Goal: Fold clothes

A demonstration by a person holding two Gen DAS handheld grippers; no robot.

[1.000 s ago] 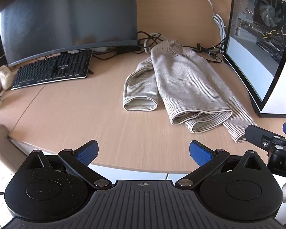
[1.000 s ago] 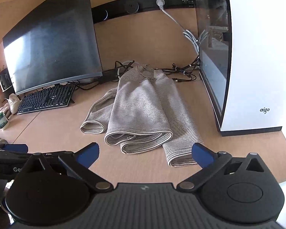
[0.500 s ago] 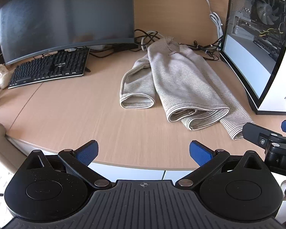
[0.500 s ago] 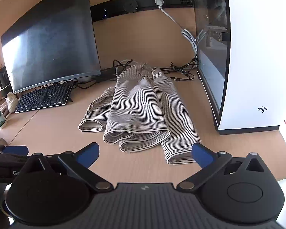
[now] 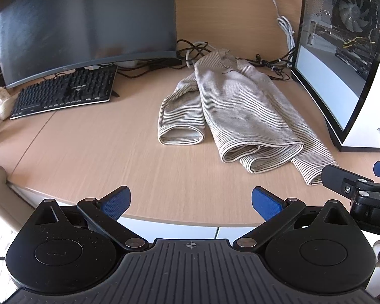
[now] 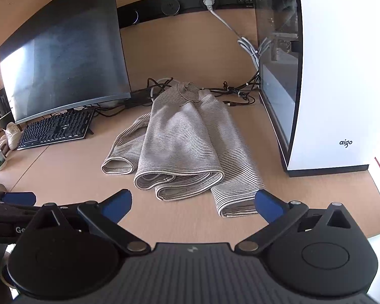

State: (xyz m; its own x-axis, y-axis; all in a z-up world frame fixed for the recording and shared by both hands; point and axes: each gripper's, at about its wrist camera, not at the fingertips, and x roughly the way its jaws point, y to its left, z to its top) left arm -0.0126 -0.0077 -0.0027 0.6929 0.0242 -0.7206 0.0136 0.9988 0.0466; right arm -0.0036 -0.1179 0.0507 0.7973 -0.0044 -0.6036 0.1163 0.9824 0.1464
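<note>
Striped garment [image 5: 240, 116], loosely bunched, lying on the tabletop [image 5: 101, 157] ahead of both tongs, touched by neither. Left tongs [image 5: 191, 200]: spread wide, empty, at the near tabletop edge, garment ahead to their right. Right tongs [image 6: 193, 202]: spread wide, empty, garment's near hem just beyond the tips. Keyboard [image 5: 65, 93] far left; computer case [image 6: 329, 76] right of the garment.

A dark monitor [image 5: 83, 22] stands behind a black keyboard [image 5: 65, 93]; a white computer case [image 6: 337, 76] stands right, cables [image 6: 238, 93] between.
</note>
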